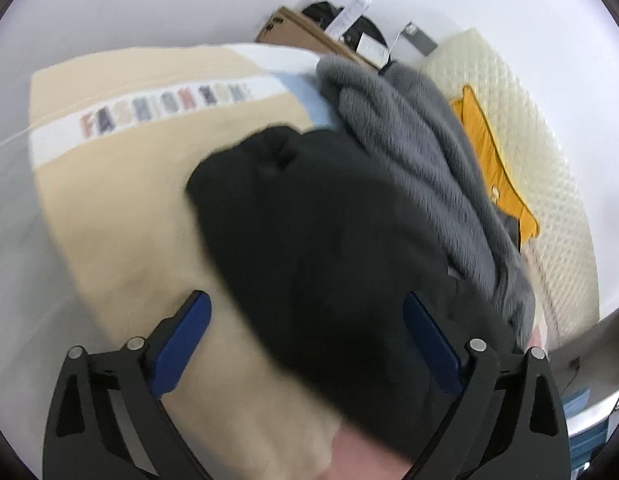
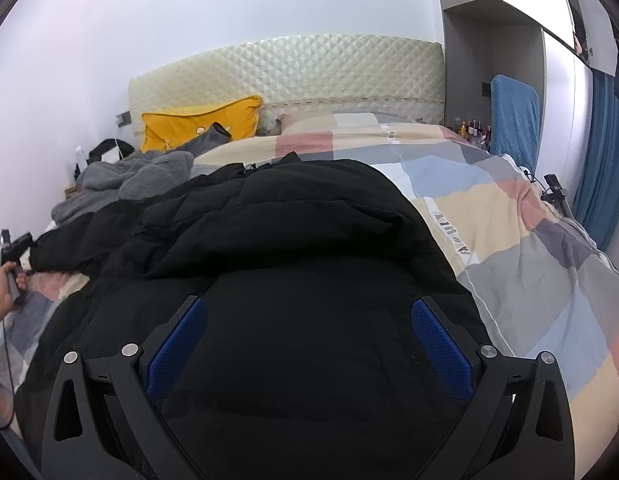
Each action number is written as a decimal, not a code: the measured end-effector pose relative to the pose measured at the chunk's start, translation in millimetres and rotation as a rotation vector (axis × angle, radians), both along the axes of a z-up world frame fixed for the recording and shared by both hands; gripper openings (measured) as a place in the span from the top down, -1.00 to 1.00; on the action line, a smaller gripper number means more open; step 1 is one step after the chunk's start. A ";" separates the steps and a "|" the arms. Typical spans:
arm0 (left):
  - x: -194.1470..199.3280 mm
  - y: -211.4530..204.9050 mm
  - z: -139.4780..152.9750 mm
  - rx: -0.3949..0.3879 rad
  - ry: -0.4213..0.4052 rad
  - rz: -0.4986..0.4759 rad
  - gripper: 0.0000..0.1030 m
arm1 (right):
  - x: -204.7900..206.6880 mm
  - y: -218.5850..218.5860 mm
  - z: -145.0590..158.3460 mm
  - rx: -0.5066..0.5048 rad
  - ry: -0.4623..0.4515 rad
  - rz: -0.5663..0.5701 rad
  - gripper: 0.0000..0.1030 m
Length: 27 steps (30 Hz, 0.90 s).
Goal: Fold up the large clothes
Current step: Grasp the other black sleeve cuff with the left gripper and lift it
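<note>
Where black jacket [image 2: 293, 264] sprawls | grey fleece [image 1: 421, 140] beside | both tools [image 1: 307, 324] [image 2: 309, 328] released.

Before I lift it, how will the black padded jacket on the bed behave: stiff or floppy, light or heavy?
The black padded jacket looks puffy and creased, so it will probably sag and droop. Its quilted bulk suggests it is light for its size. Its shell may slip between the open fingers of the right hand-held gripper.
</note>
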State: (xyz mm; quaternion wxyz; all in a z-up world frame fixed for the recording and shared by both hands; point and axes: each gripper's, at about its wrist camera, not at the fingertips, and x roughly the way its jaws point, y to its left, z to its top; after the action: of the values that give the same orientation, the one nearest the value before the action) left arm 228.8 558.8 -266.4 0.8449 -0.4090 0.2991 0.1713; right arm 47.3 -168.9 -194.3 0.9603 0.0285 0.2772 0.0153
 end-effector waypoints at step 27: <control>-24.5 -61.9 161.1 0.283 -0.010 0.002 0.90 | -17.9 3.0 22.1 0.043 -0.035 0.100 -0.99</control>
State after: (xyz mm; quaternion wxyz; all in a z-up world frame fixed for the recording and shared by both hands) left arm 204.4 496.9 -105.3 0.8954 -0.2871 0.2674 0.2105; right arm 29.4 -165.9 -172.2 0.9622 0.0349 0.2611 0.0698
